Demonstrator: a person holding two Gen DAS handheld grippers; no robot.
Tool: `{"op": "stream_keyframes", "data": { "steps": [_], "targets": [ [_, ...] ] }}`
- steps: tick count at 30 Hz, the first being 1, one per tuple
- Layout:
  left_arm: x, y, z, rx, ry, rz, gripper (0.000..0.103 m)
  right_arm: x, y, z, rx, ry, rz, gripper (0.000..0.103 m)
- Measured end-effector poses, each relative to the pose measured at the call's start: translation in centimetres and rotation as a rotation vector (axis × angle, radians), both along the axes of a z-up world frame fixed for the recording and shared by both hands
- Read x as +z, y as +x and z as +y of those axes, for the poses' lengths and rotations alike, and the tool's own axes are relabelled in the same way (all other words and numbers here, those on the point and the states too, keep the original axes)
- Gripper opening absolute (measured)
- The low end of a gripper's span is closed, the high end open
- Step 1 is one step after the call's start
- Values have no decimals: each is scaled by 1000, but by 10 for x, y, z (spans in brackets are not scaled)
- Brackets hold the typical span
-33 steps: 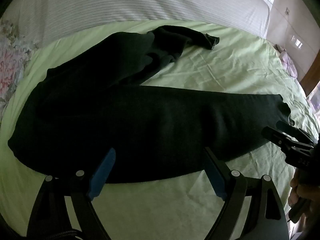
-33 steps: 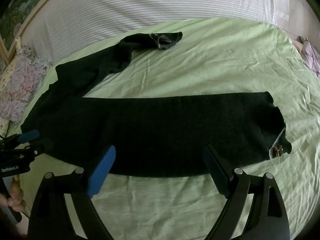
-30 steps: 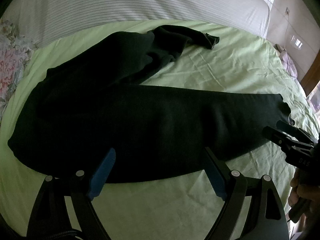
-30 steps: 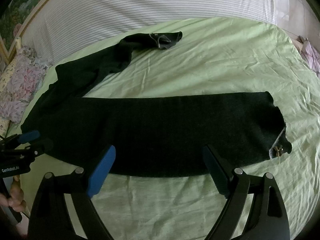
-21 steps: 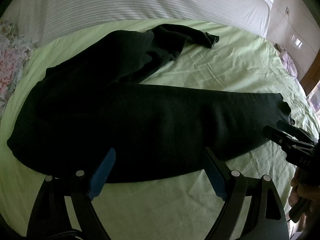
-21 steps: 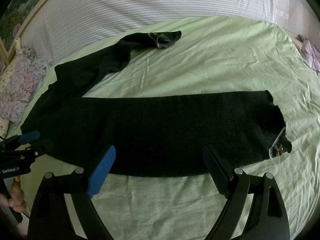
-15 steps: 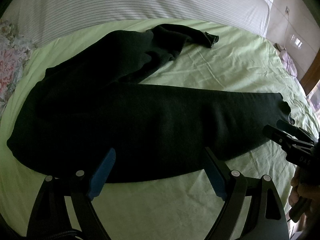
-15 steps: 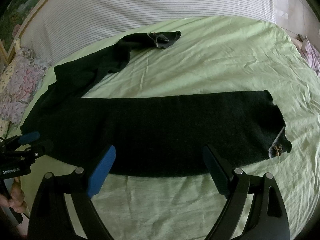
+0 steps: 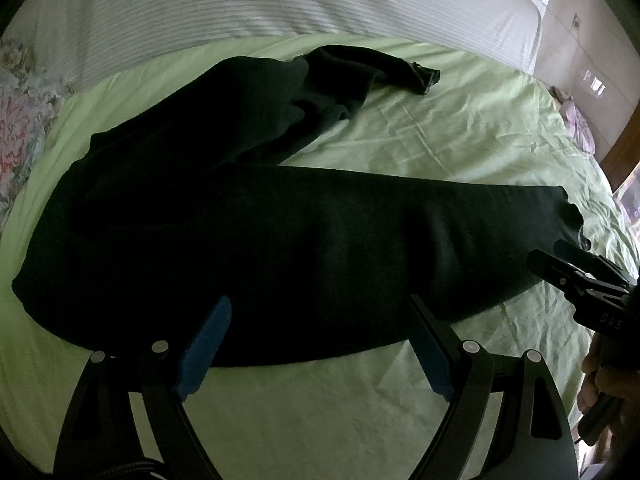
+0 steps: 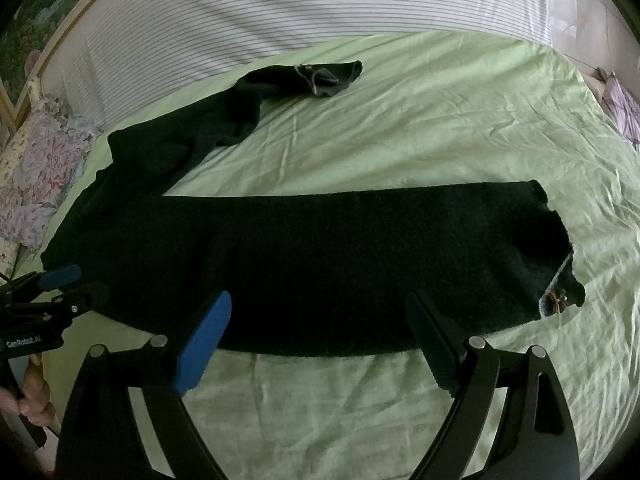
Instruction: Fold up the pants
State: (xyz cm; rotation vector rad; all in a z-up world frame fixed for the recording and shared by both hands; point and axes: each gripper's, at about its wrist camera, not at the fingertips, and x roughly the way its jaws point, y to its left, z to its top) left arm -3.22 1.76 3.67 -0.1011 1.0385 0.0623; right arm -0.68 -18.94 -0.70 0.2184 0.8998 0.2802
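Left wrist view: left tool [image 9: 316,344] is seen with its two fingers spread wide, nothing pinched between them; it is held above the near edge of the pants.
Right wrist view: right tool [image 10: 318,344] is likewise seen spread wide and empty, held over the near hem line of the outstretched leg.
Pants [image 10: 304,264]: dark garment, laid on the bed; one leg is stretched flat from left to right along the near side, the other leg is bent away toward the far side and ends crumpled.
Near leg cuff [image 10: 560,296]: found at the right end, with a pale inner edge and a small brown bow visible.
Far leg cuff [image 10: 332,76]: turned partly inside out, lying just short of the striped bedding.
Waist end: located at the left of the scene, near the left tool.
Bed sheet [image 10: 440,120]: light green, creased, under the whole garment.
Striped bedding [image 10: 300,4]: white with grey lines, along the far side.
Floral pillow [image 10: 40,168]: at far left.
Hand [image 10: 32,396]: fingers seen gripping the left tool's handle at the left edge.
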Motion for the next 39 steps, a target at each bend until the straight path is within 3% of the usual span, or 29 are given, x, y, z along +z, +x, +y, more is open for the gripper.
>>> {"op": "stream_keyframes", "data": {
  "steps": [20, 30, 39],
  "targets": [
    [15, 30, 11, 28, -19, 4, 87, 8, 18, 4, 12, 1, -6, 89],
    [32, 62, 23, 49, -45, -1, 87, 18, 58, 8, 24, -14, 24, 89],
    [51, 121, 42, 87, -51, -17, 87, 35, 117, 10, 23, 9, -53, 89]
  ]
}}
